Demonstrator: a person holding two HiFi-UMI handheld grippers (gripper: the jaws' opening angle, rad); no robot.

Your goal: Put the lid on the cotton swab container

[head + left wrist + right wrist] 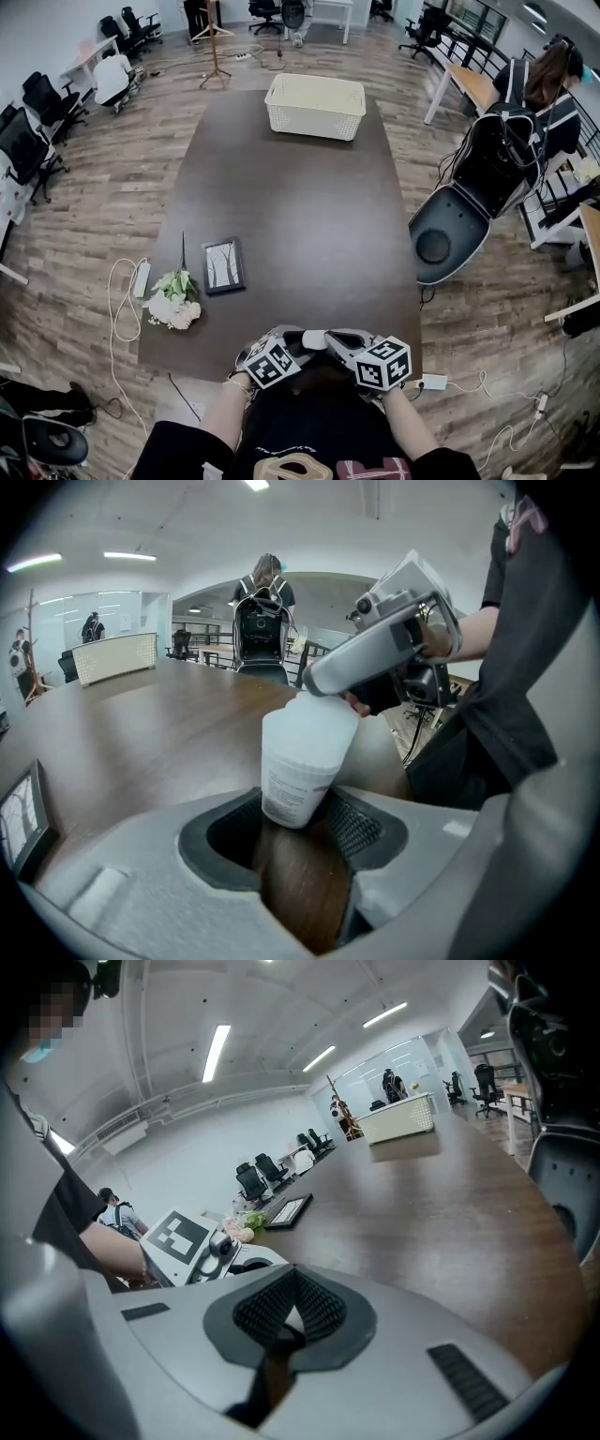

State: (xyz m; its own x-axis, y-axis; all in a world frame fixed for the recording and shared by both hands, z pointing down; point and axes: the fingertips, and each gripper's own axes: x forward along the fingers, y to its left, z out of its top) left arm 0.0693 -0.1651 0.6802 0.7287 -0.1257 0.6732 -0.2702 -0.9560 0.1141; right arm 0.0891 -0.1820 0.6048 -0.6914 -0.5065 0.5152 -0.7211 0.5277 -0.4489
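Looking down on a long dark brown table [309, 206], mostly bare, with a bit of sheen on the wood. Way down at the far end, a white perforated basket [315, 106]. Nearer, on the left, a small black picture frame [224, 265] lying flat, just beside a bunch of white flowers [173, 300] at the table's left edge. Right at the near edge, both grippers close together over the tabletop. Got the cotton swab container [302, 761] clamped by its base in the left gripper [286, 339], jaws spread wide around the white tub, tilted in the grip with its top leaning toward the right gripper [319, 682]. Jaws there squeezed nearly together on a thin sliver of white, looking like the lid [292, 1316], right at the container's top. Can't tell whether seated on it or only touching. Around the table: wood-plank floor [103, 216], a white power strip [142, 278] with looped cable on the left side, another small white one [433, 382] by the near right corner. Black office chairs [42, 103] along the desks at the left wall, a wooden coat stand [213, 47] up at the back, a big dark shell-backed chair [469, 206] just off the table's right side, and a person [544, 84] sitting at a desk behind it. White walls and long strip lights [216, 1052] overhead.
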